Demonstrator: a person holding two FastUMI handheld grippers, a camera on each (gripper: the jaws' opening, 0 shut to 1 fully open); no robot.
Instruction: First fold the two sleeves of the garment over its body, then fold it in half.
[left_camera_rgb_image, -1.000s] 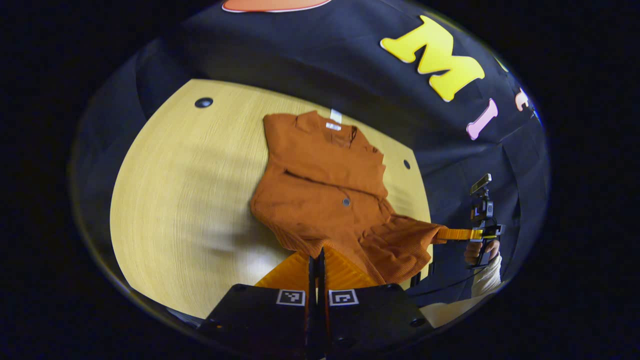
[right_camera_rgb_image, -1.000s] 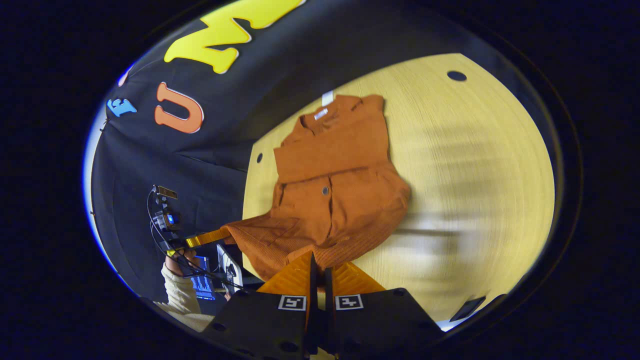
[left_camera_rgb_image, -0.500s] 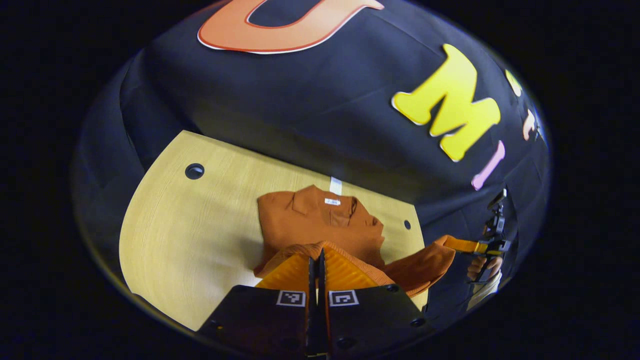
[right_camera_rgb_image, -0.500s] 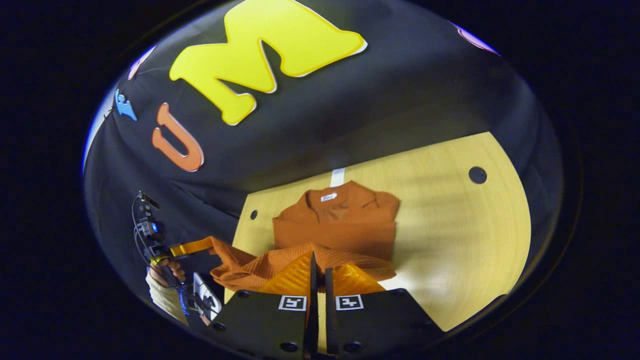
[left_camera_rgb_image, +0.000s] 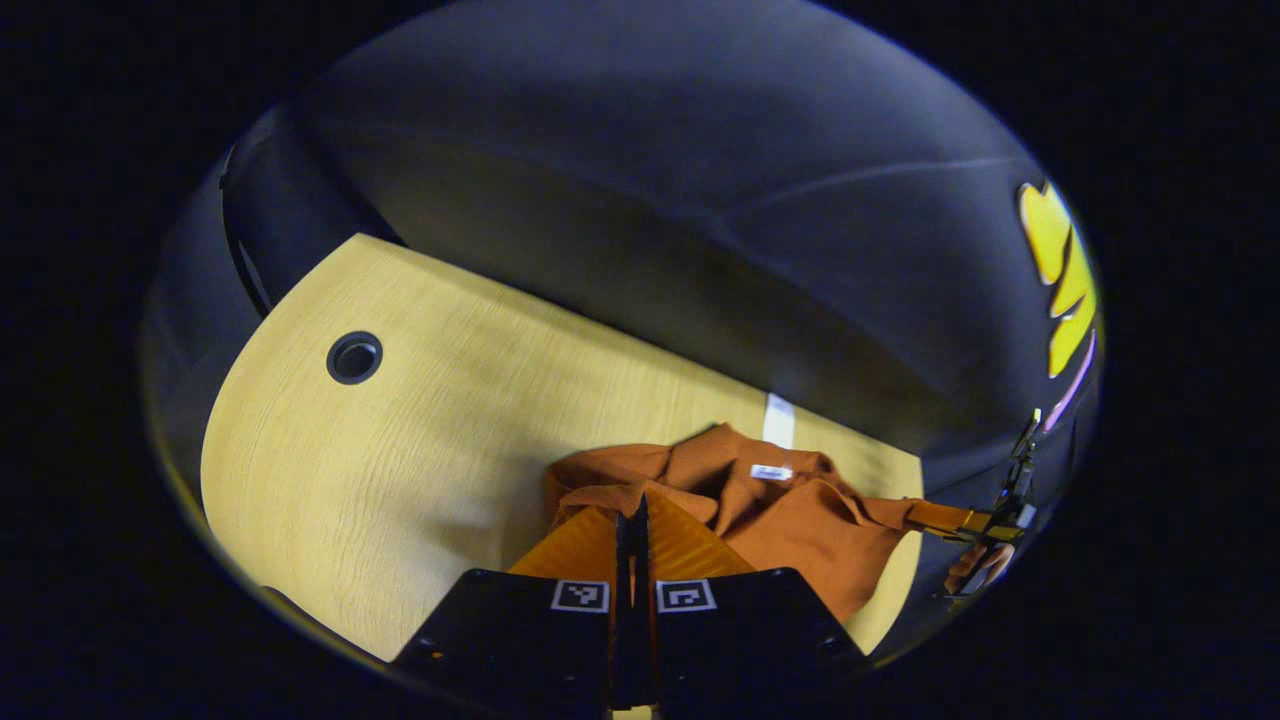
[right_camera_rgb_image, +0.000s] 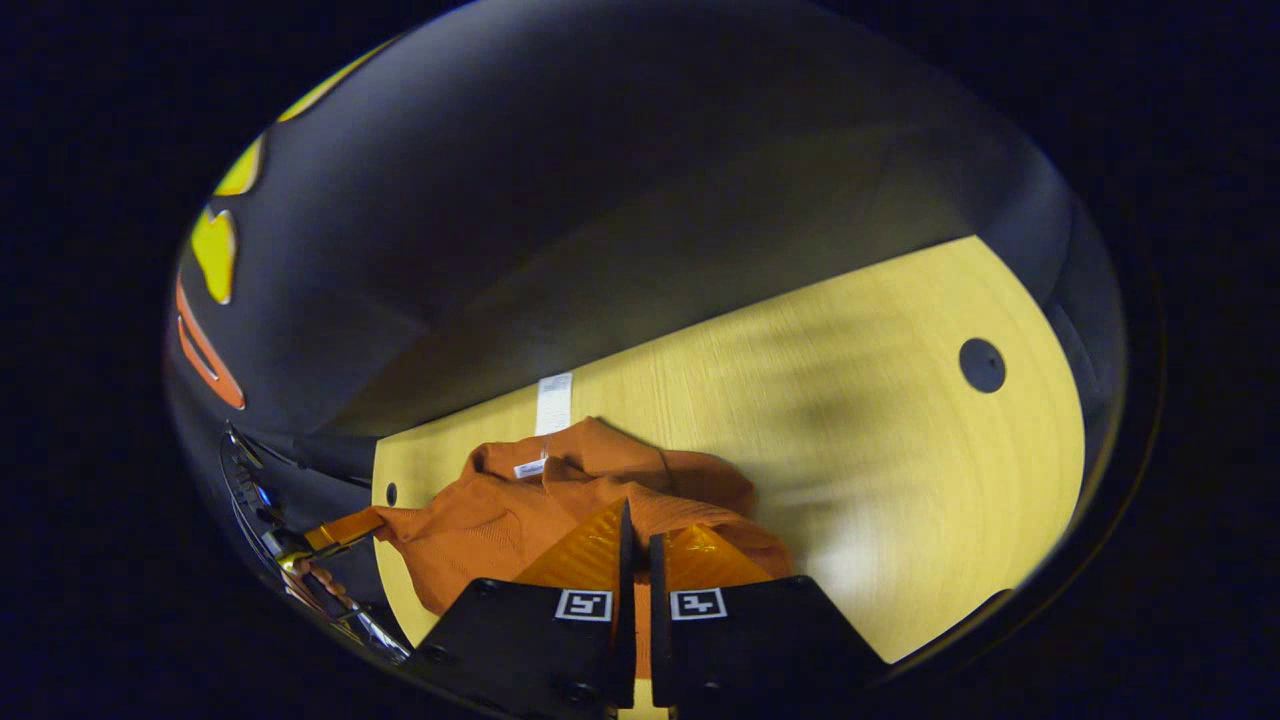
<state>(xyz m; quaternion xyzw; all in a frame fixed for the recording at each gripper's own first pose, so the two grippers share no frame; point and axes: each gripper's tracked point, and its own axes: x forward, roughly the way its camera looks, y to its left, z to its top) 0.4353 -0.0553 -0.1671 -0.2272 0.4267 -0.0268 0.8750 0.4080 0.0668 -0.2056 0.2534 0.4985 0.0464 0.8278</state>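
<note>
Both the left gripper (left_camera_rgb_image: 632, 520) and the right gripper (right_camera_rgb_image: 637, 530) are clamped on the hem of the orange garment (left_camera_rgb_image: 760, 510), which lies bunched near the far edge of the worktop (left_camera_rgb_image: 420, 440).

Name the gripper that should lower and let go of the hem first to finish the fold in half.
Neither clearly. The left gripper and right gripper each pinch the garment, carried up near its collar. Lowering both together onto the table looks safest.
</note>
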